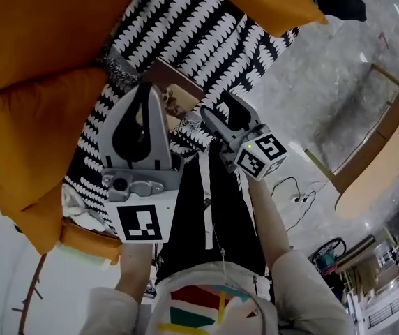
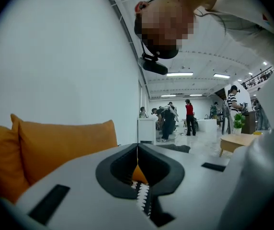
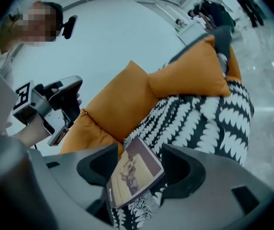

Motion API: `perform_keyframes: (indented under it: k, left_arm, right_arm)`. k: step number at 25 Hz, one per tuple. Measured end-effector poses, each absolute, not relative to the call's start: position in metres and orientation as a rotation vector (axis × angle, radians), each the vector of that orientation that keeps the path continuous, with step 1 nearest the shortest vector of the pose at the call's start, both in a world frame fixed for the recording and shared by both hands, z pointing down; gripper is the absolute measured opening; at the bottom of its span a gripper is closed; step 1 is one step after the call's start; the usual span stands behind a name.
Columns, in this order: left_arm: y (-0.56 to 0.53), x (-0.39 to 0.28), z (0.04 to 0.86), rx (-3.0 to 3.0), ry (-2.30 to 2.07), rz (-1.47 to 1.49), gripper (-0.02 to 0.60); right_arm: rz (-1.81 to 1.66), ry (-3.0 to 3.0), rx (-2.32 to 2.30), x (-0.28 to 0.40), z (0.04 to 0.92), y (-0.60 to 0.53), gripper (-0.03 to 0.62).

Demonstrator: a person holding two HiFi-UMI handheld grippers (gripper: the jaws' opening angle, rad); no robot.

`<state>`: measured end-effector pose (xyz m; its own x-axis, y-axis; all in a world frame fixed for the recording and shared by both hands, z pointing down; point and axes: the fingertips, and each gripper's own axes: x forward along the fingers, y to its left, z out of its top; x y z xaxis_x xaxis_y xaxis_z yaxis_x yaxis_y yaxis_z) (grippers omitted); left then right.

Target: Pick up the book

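The book point(image 1: 176, 89), brown-covered with a pale picture, lies on the black-and-white patterned sofa cover point(image 1: 185, 26). My right gripper point(image 1: 217, 108) is open at the book's right side. In the right gripper view the book point(image 3: 133, 175) lies between the spread jaws of that gripper point(image 3: 139, 163), its left edge against the left jaw and a gap at the right jaw. My left gripper point(image 1: 150, 89) is shut and empty, held over the book's left part and hiding it. In its own view the left gripper point(image 2: 138, 150) points across the room above the sofa.
Orange cushions point(image 1: 39, 75) line the sofa's back and left side, with another point(image 1: 276, 2) at the far end. A round wooden table point(image 1: 381, 159) stands on the grey floor to the right, with cables point(image 1: 297, 194) nearer. Several people point(image 2: 189, 116) stand far off.
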<state>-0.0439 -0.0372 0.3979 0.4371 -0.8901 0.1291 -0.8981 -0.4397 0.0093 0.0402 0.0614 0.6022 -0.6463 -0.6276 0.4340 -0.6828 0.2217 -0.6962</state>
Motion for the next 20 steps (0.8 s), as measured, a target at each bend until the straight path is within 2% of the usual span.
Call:
perform_keyframes:
  k: [4, 10, 20]
  left_arm:
    - [-0.032, -0.034, 0.457, 2.587, -1.626, 0.216, 0.009]
    - [-0.052, -0.028, 0.505, 2.511, -1.594, 0.323, 0.008]
    - [-0.068, -0.050, 0.500, 2.474, -1.664, 0.332, 0.009]
  right_arm:
    - [1.598, -2.391, 1.184, 0.036, 0.677, 0.064, 0.270]
    - [1.854, -2.308, 1.057, 0.026, 0.720, 0.064, 0.270]
    - [1.940, -2.314, 0.947, 0.002, 0.721, 0.051, 0.268]
